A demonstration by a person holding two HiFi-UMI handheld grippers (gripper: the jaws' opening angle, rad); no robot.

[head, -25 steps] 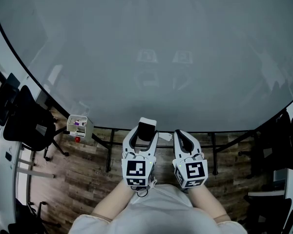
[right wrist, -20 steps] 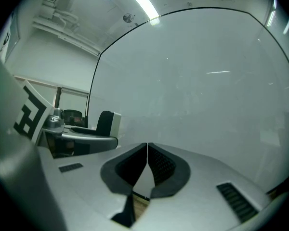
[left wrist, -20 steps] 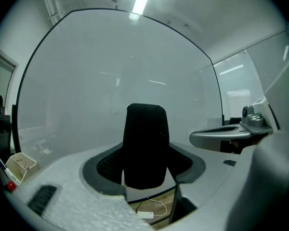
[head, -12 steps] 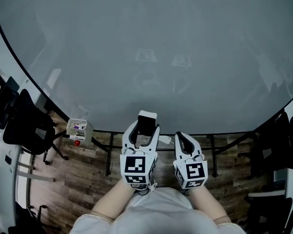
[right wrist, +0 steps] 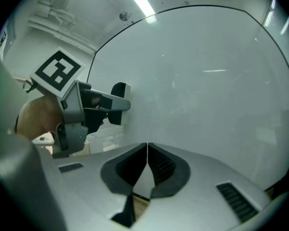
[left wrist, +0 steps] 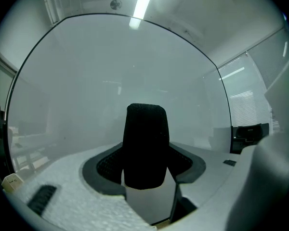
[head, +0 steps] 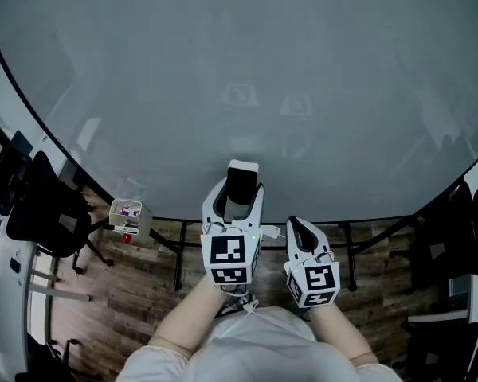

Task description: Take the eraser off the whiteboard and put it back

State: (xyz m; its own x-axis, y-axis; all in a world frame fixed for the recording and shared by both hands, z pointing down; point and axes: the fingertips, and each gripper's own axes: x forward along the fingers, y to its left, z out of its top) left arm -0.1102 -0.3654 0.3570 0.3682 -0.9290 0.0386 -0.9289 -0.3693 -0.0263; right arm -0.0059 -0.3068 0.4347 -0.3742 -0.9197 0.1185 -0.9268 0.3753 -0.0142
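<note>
Background only: wood-plank floor (head: 143, 285) below. Black office chair (head: 44, 205) far left, another black chair (head: 454, 229) far right, well apart. Small white box (head: 127, 213) left of centre, something purple inside (too small to ID), red bit (head: 127, 237) just under it. Black metal legs (head: 178, 253) stand on the floor near the box, more black legs (head: 349, 249) further right. Left gripper view: ceiling strip light (left wrist: 142, 4) lit, round ceiling fitting (left wrist: 115, 4) beside it, slatted blinds (left wrist: 243, 102) at right, dark screen-like unit (left wrist: 248, 131) below them.
</note>
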